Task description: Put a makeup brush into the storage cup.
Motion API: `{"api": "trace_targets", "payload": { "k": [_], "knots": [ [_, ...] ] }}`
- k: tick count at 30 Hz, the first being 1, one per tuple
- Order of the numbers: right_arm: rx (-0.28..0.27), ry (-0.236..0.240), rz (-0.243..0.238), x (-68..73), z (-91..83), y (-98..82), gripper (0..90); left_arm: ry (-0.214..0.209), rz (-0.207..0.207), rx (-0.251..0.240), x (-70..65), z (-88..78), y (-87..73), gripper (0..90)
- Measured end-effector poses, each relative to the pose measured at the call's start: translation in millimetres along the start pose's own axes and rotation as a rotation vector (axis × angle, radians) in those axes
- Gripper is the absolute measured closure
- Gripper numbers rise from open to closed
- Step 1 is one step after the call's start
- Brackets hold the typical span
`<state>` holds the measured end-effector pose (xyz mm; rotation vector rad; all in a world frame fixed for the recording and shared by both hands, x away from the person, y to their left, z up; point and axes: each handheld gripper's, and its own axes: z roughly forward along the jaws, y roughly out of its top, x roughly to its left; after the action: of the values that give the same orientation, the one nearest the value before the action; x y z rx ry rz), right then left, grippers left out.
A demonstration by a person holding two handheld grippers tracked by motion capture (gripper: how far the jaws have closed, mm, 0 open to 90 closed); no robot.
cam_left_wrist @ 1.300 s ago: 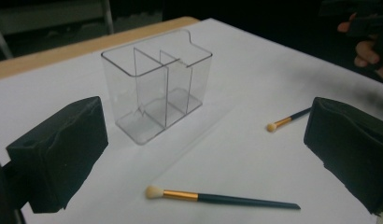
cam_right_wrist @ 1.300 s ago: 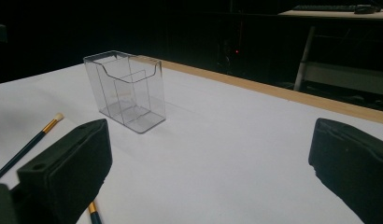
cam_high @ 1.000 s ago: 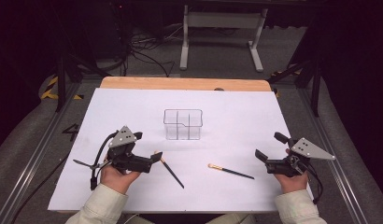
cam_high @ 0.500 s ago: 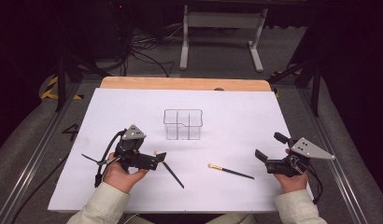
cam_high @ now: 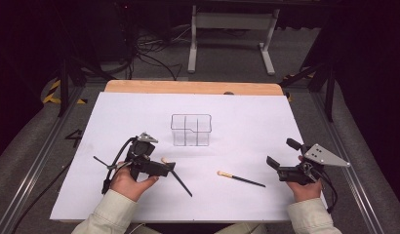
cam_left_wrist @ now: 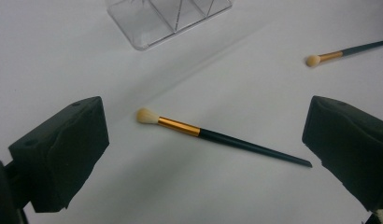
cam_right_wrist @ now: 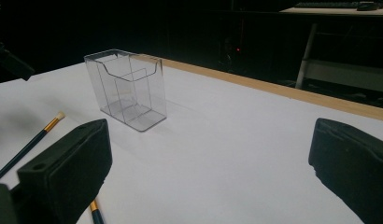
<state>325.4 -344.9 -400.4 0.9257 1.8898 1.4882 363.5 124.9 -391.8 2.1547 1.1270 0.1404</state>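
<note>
- Where the high view looks down on the white sheet (cam_high: 247, 200) that covers the table, the left gripper (cam_high: 170, 167) sits low over a makeup brush (cam_high: 177, 176), jaws spread wide, with the brush's pale tip just past them toward the clear acrylic organizer (cam_high: 190, 130). The right gripper (cam_high: 281, 155) rests near the sheet's right edge, jaws also wide apart and holding nothing. A second makeup brush (cam_high: 241, 179) lies flat between the two grippers, apart from both.
- As the left gripper view looks along its own black jaws, they stand far apart at either side, and the makeup brush (cam_left_wrist: 213, 136) lies flat on the sheet between them, touching neither; its cream bristles point left, then a gold ferrule, then a dark handle. The second brush (cam_left_wrist: 348, 51) lies well off at upper right, and the organizer's base (cam_left_wrist: 166, 18) shows at the top.
- Along the right gripper view, the jaws gape wide with bare sheet between them. The organizer (cam_right_wrist: 129, 88) stands upright ahead, empty, and a brush (cam_right_wrist: 28, 147) lies at the left edge.
</note>
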Motion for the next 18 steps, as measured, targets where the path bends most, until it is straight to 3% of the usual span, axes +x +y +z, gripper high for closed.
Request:
{"api": "trace_targets", "payload": {
  "k": [11, 18],
  "knots": [
    [0.002, 0.002, -0.002, 0.2, 0.2, -0.1, 0.0, 0.010, 0.012, 0.040, 0.0, 10.0, -2.8, 3.3],
    [0.003, 0.004, -0.002, 0.9, 0.7, 0.2, 0.0, 0.024, -0.013, 0.074, 1.5, 20.8, -6.0, 3.3]
  ]
}}
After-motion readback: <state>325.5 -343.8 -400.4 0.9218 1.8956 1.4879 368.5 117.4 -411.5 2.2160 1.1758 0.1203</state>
